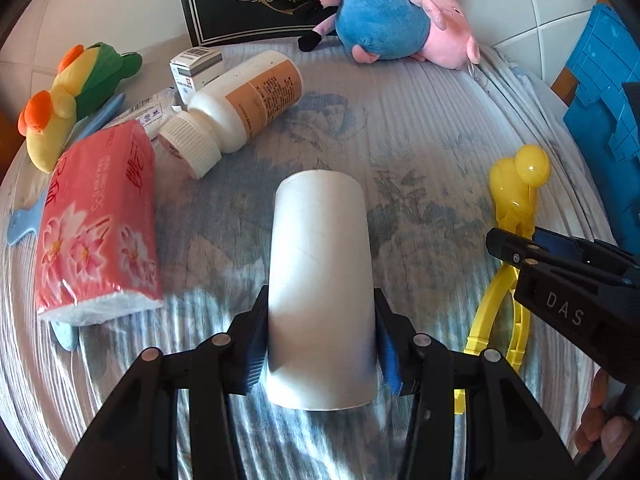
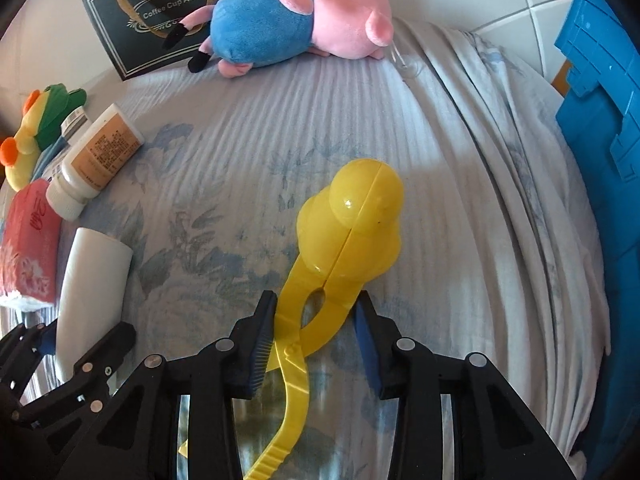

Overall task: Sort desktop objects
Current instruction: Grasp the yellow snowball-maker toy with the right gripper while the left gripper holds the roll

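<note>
Your left gripper [image 1: 321, 344] is clamped on the white paper roll [image 1: 322, 288], both blue pads pressed against its sides near the lower end, with the roll pointing forward over the floral cloth [image 1: 400, 128]. Whether the roll is lifted clear of the cloth cannot be told from either view. Your right gripper [image 2: 316, 340] stands astride the neck of the yellow duck-shaped clamp toy [image 2: 348, 232], where the handles cross; the left pad touches the plastic, the right pad sits just beside it with a sliver of cloth showing, so the jaws are spread and not yet gripping. The toy lies flat on the cloth, head away from you. Judgement: you are at the grasp stage of sorting, one item secured, the second only bracketed. The next move calls for you to close the right jaws squarely on the neck, since the crossed handles may pivot or slip. The pink tissue pack [image 1: 96, 220], white pill bottle [image 1: 236, 108] and small boxes [image 1: 196, 68] are grouped at left; the pig plush [image 1: 396, 24] and duck plush [image 1: 68, 100] lie at the far edge. A blue crate [image 2: 600, 120] stands at right, a likely destination, though that is unconfirmed.
</note>
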`<state>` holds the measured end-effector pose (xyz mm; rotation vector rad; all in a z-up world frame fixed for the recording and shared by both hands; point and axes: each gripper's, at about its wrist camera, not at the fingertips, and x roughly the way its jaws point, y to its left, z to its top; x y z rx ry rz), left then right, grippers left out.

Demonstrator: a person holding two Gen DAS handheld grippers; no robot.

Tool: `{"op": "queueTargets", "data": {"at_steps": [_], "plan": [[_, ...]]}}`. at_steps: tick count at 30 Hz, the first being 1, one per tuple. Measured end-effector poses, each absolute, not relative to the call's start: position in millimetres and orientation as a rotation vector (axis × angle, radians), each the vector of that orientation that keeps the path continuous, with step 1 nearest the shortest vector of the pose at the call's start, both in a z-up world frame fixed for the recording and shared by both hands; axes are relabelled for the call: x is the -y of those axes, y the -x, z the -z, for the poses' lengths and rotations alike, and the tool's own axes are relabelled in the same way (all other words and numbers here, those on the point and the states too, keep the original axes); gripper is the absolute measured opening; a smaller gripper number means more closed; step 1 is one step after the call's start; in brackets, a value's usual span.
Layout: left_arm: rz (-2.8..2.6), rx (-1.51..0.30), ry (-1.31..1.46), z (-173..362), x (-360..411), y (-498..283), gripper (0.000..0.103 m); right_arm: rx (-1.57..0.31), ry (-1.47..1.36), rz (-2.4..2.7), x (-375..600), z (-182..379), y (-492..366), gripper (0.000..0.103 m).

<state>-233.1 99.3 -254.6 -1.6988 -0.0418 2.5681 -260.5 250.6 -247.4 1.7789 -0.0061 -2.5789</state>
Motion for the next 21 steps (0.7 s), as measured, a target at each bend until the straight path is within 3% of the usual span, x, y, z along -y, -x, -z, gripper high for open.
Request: {"op": "queueTargets", "data": {"at_steps": [9,21], "plan": [[-2.609,0.055,1.631,223.4,-100.5,180.2,0.045,-0.03,-1.638,2.56,-242.2,208.1,221.8,0.038],[-2.751,0.022,1.392,139.2,-108.6,113.2,0.045,-0.166,-1.392,2.628,-232.9,128.6,145.5,0.038]]}}
